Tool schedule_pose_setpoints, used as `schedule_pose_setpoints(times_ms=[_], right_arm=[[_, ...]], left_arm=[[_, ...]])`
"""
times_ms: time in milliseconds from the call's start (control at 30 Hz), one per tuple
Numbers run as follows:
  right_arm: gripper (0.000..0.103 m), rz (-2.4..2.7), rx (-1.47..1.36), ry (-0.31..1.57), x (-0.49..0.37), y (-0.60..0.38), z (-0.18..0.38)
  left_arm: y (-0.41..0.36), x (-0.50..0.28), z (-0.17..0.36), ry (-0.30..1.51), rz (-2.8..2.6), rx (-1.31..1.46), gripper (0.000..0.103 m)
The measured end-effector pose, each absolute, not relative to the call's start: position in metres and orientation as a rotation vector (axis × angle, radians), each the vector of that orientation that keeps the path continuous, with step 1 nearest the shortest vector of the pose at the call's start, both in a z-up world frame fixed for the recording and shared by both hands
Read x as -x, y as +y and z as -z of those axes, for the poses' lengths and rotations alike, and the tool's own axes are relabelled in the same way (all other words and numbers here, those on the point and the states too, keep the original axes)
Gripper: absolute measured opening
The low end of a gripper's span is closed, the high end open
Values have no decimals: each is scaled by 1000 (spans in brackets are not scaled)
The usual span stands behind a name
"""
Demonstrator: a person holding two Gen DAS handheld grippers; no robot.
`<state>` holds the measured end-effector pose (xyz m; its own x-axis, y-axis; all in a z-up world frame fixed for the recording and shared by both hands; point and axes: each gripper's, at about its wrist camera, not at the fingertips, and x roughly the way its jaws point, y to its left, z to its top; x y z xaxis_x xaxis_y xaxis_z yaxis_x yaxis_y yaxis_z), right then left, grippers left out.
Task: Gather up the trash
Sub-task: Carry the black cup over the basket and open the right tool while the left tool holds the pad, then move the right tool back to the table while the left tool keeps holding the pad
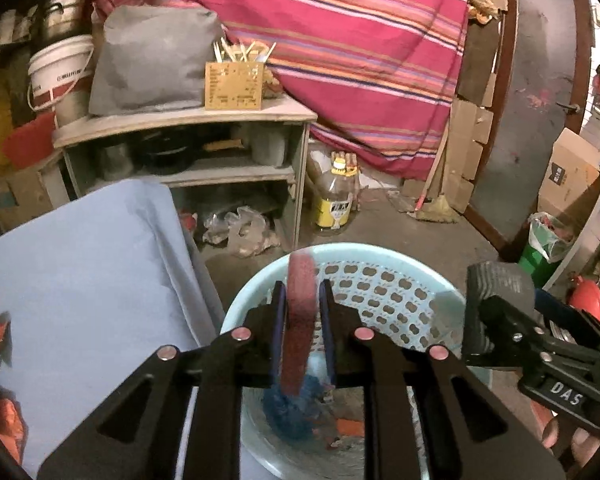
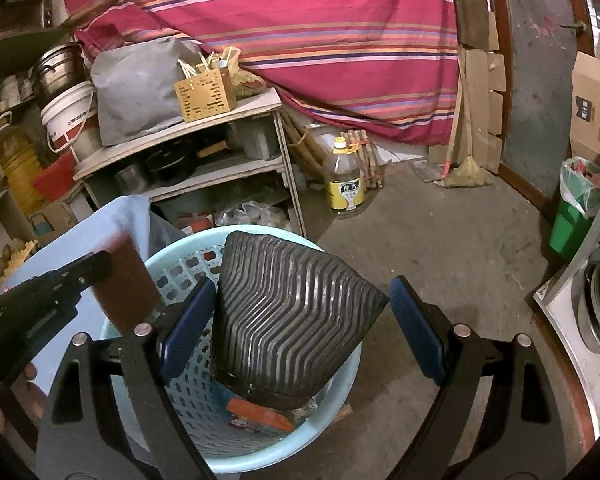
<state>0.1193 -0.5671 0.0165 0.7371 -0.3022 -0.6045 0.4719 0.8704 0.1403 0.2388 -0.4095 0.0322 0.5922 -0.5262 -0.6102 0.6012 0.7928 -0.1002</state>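
A light blue perforated plastic basket stands on the floor; it also shows in the right wrist view. My left gripper is shut on a reddish-brown scouring pad, held on edge above the basket; the pad also shows in the right wrist view. My right gripper is open, its fingers apart around a black ribbed rubber piece that sits over the basket; the piece also shows in the left wrist view. Blue fluffy trash and an orange scrap lie in the basket.
A table with a blue cloth is left of the basket. A shelf unit stands behind, with an oil bottle on the concrete floor, a broom and a green bin at right.
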Motion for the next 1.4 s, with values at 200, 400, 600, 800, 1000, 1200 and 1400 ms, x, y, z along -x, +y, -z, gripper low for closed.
schedule_pose_setpoints(times_ms=[200, 400, 600, 800, 1000, 1200, 1400], right_arm=[[87, 420, -296, 611, -124, -565, -16], [87, 392, -297, 609, -133, -555, -18], [98, 389, -277, 586, -143, -537, -23], [98, 400, -255, 581, -149, -519, -27], [99, 389, -235, 595, -160, -495, -23], [99, 367, -238, 594, -172, -470, -24], [99, 348, -195, 605, -183, -441, -23]], left_arm=[[-395, -240, -38, 633, 614, -103, 73], [-362, -237, -45, 611, 543, -104, 93], [-300, -246, -51, 608, 432, -61, 98], [-232, -248, -52, 596, 315, -75, 98], [-159, -247, -37, 612, 215, -125, 98], [-94, -255, -5, 673, 125, -91, 98], [-84, -252, 15, 722, 136, -97, 98]])
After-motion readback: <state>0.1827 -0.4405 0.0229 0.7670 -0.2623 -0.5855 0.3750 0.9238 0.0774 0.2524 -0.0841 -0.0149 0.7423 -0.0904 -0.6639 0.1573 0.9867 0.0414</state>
